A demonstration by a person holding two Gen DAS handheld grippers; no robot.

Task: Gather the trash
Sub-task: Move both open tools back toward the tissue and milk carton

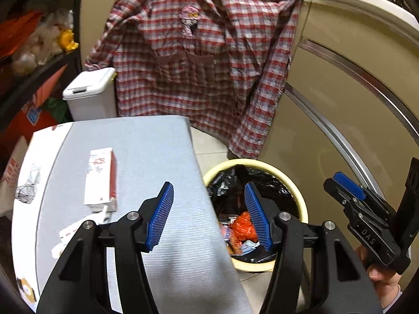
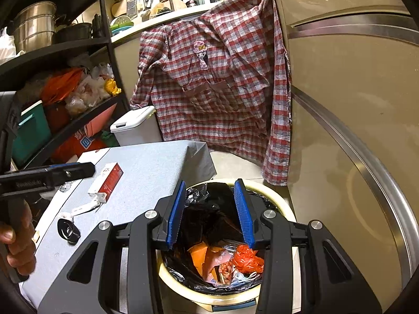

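Kitchen clutter crowds this corner: black shelving, a checked shirt (image 2: 217,83) hung over the counter edge, beige cabinet doors with metal trim. Up close, the right gripper (image 2: 210,216) hangs over the bin with its ribbed blue pads spread and nothing between them; the left gripper (image 1: 209,217) is spread too and empty, straddling the table edge and the bin's mouth. Below them, the cream round trash bin (image 2: 284,210), lined with a crinkly black bag, holds a crumpled orange plastic bag (image 2: 247,260), orange card and wrappers. On the grey, finely ribbed table (image 1: 146,157) lies a red-and-white carton (image 1: 100,180), long and boxy, with white paper scraps (image 1: 69,233) by its near end and a small black ring-shaped piece (image 2: 68,229) nearer the table's near end. I would guess the carton goes next; its smooth card could slide in the pads, or a reach across could knock the light scraps to the floor.
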